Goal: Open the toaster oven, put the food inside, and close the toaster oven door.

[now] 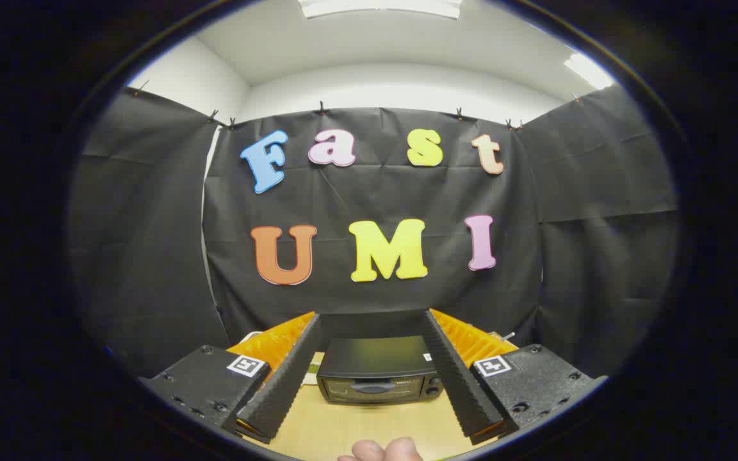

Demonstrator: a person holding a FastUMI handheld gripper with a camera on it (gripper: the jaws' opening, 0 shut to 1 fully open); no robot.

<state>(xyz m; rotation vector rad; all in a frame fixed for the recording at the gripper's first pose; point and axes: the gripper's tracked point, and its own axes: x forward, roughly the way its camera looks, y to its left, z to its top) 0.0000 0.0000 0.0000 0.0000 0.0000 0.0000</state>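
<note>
Fingers [372, 320] spread apart, framing shut toaster oven [378, 370] on wooden table [356, 429].

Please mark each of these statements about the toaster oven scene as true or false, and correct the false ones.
1. The oven door is shut. True.
2. The gripper fingers are closed on the door handle. False: the fingers stand wide apart and touch nothing; the oven is beyond them, seen through the gap.
3. The oven stands on a wooden table. True.
4. The oven lies on its side. False: it stands upright, its front facing the gripper.
5. A hand shows at the near edge of the table, below the fingers. True.
</note>
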